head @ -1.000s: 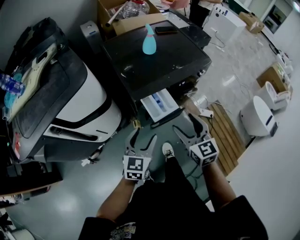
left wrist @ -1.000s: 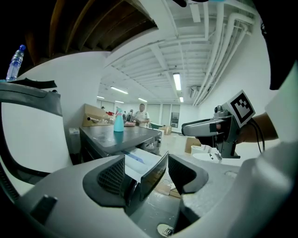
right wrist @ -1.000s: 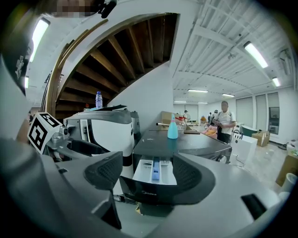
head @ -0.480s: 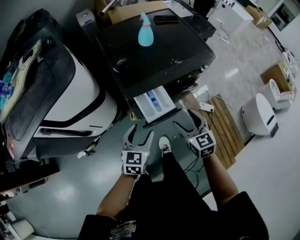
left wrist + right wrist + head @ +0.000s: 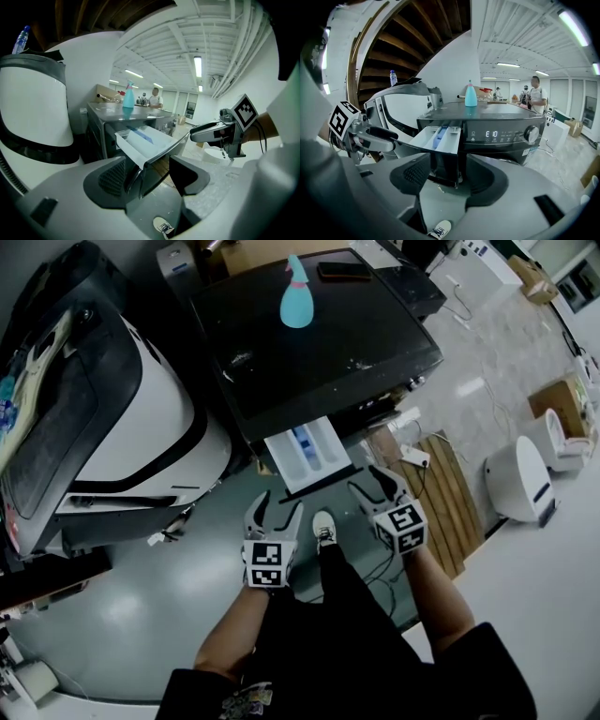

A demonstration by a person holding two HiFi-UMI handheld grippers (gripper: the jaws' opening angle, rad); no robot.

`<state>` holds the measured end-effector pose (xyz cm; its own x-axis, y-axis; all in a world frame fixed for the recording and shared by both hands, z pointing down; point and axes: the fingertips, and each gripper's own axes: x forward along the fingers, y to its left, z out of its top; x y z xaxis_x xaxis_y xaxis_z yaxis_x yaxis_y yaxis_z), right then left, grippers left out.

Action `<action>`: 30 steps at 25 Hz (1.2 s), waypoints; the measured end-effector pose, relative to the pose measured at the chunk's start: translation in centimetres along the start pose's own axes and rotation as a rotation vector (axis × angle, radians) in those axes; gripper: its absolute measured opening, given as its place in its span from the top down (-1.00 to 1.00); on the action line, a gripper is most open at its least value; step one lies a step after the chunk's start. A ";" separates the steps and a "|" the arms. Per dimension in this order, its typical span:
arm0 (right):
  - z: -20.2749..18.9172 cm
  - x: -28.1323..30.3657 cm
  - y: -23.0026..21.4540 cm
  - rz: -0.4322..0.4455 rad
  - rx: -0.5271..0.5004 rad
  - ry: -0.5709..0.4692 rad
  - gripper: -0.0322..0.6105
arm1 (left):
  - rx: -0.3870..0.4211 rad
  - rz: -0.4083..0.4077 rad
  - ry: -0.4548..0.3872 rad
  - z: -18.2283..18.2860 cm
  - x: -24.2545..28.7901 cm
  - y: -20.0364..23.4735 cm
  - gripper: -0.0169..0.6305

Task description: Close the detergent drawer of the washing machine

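Forearms reach up from the lower edge of the head view, each carrying one tool above a grey floor (image 5: 141, 615) and a white shoe (image 5: 322, 526).

The left gripper (image 5: 278, 505) has its jaws spread. Nothing is pinched between them. In its own view the dark front panel of the drawer shows through the gap, apart from both pads.

The right gripper (image 5: 367, 481) also has its jaws apart, though they have just been closing. Nothing is pressed between the pads. Its own view shows the drawer front through the gap and well beyond the jaws.

Just past the tools, the detergent drawer (image 5: 307, 454) stands pulled out from the upper left of the front of the washing machine (image 5: 319, 352). Its white compartments and blue insert are exposed. The left gripper is near the drawer's front edge and the right gripper just beside its right end. No contact is visible.

The right gripper view shows a lit display (image 5: 492, 134) and a round knob (image 5: 531, 134) on the machine's panel.

A teal bottle (image 5: 296, 306) stands upright on the machine's dark top, with a phone (image 5: 336, 270) lying farther back.

A white appliance (image 5: 150, 427) stands to the left of the machine, and a wooden pallet (image 5: 445, 507) lies on the floor to its right.
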<state>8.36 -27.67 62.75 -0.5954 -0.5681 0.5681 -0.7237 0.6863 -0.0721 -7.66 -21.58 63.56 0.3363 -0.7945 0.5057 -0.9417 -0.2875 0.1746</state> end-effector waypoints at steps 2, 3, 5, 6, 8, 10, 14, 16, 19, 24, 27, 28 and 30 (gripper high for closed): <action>-0.1 0.4 -0.5 0.002 -0.007 -0.001 0.36 | -0.015 0.013 0.009 -0.2 0.4 0.2 0.11; 0.0 0.6 -0.7 0.003 -0.007 -0.004 0.48 | -0.021 0.017 0.010 -0.3 0.5 0.3 0.11; 0.0 0.7 -0.9 0.012 -0.006 -0.013 0.48 | -0.025 0.021 0.012 -0.4 0.6 0.4 0.11; 0.0 0.8 -1.0 0.020 -0.003 -0.015 0.47 | -0.027 0.022 0.012 -0.4 0.7 0.4 0.11; -0.2 0.9 -1.0 0.038 0.005 -0.019 0.46 | -0.033 0.026 0.011 -0.4 0.7 0.4 0.11; -0.3 1.0 -0.9 0.052 0.002 -0.021 0.56 | -0.041 0.027 0.011 -0.4 0.9 0.3 0.13; -0.3 1.0 -0.7 0.067 0.006 -0.023 0.57 | -0.049 0.028 0.014 -0.4 1.0 0.0 0.20; -0.2 1.1 -0.8 0.069 0.009 -0.030 0.57 | -0.046 0.023 0.014 -0.3 1.1 -0.4 0.27; 0.1 1.1 -0.6 0.070 0.020 -0.027 0.57 | -0.049 0.023 0.013 -0.3 1.2 -0.7 0.39; 0.0 1.1 -0.8 0.048 0.030 -0.042 0.57 | -0.057 0.031 0.022 -0.2 1.3 -0.6 0.39; 0.1 1.4 -1.0 0.034 0.046 -0.054 0.57 | -0.068 0.045 0.018 0.0 1.4 -0.3 0.39; 0.3 1.6 -1.0 0.033 0.051 -0.057 0.57 | -0.072 0.050 0.017 0.1 1.5 -0.1 0.39; 0.8 1.9 -1.0 0.038 0.060 -0.060 0.57 | -0.077 0.056 0.015 0.4 1.7 0.3 0.39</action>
<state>7.62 -29.81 63.26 -0.6412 -0.5697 0.5141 -0.7189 0.6804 -0.1427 -7.33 -23.23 64.19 0.2832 -0.7998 0.5293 -0.9571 -0.2001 0.2096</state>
